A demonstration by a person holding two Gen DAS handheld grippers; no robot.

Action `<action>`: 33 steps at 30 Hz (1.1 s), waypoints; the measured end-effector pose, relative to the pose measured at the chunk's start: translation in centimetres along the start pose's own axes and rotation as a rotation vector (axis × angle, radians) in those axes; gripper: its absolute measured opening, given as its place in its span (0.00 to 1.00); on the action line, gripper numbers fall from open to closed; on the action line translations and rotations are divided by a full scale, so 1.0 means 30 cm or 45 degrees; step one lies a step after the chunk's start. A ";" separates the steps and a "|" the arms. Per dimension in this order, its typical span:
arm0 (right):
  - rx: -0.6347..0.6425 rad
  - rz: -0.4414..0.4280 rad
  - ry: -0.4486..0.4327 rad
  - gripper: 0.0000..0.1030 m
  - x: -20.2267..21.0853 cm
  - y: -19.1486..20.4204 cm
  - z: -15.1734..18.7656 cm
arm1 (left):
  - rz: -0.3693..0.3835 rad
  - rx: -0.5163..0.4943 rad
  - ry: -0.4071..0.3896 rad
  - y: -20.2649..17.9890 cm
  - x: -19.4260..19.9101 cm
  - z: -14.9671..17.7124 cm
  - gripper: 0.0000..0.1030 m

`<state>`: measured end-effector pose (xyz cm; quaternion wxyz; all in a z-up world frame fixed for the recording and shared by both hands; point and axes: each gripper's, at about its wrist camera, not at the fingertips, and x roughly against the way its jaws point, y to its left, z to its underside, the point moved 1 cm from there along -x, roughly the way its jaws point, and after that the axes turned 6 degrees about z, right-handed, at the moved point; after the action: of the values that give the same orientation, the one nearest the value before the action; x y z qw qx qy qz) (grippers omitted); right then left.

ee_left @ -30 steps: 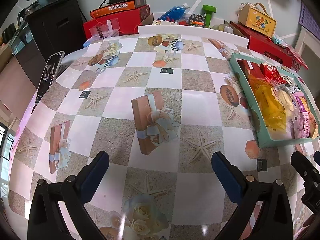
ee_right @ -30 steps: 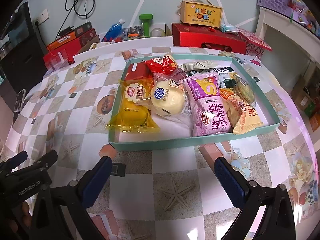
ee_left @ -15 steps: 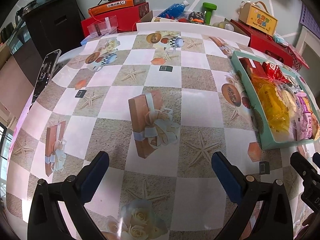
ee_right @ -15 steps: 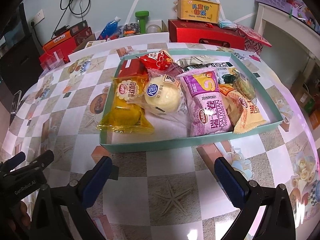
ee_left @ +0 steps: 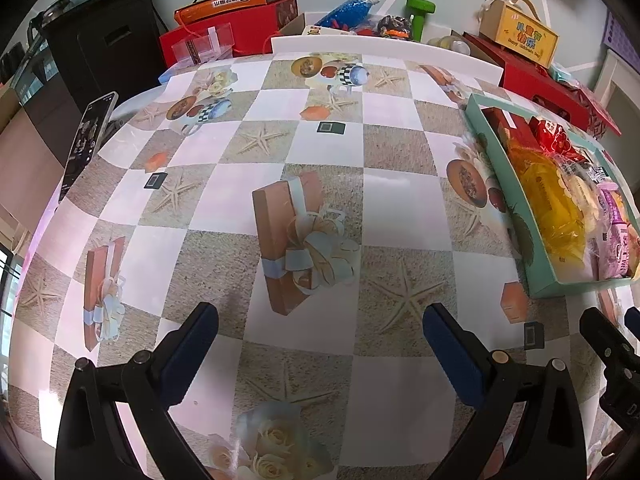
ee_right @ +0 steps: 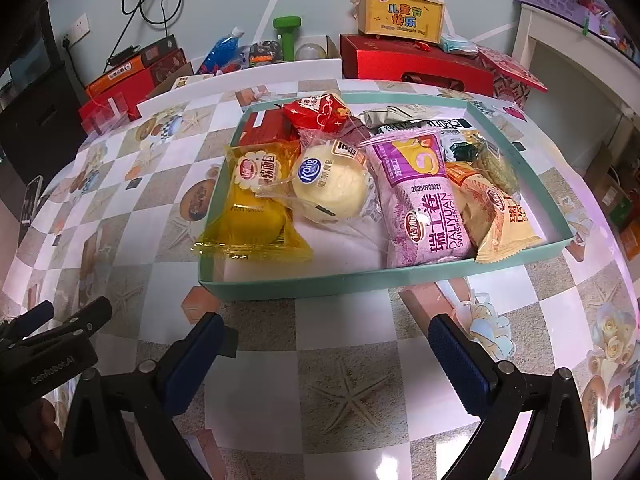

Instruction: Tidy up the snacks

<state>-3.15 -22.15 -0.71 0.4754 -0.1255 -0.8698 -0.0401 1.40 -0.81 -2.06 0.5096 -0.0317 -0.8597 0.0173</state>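
Observation:
A teal tray [ee_right: 280, 284] on the patterned table holds several snack packs: a yellow bread pack [ee_right: 252, 216], a round white bun pack [ee_right: 332, 184], a purple Swiss roll pack [ee_right: 424, 204], an orange-beige pack [ee_right: 496, 216] and a red pack [ee_right: 320, 114]. My right gripper [ee_right: 324, 348] is open and empty just in front of the tray's near wall. My left gripper [ee_left: 320, 340] is open and empty over bare tablecloth, with the tray [ee_left: 508, 196] at its right.
A phone [ee_left: 86, 140] lies at the table's left edge. Red boxes [ee_right: 416, 66], a yellow gift box [ee_right: 400, 12], a blue bottle [ee_right: 222, 50] and a green dumbbell [ee_right: 286, 34] stand behind the table. A white shelf [ee_right: 580, 56] is at the right.
Both grippers have moved slightly forward over the table, so the tray appears nearer to the right one. Both stay open and empty.

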 end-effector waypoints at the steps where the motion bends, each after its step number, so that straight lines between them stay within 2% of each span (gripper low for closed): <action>1: -0.001 0.000 0.001 1.00 -0.001 -0.001 0.000 | 0.001 0.000 0.001 0.000 -0.001 0.000 0.99; 33: -0.003 0.003 0.016 1.00 -0.018 0.000 0.007 | 0.004 -0.007 0.004 -0.009 -0.012 0.005 0.99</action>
<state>-3.04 -22.20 -1.27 0.4807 -0.1268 -0.8667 -0.0413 1.45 -1.11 -2.43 0.5109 -0.0346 -0.8588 0.0157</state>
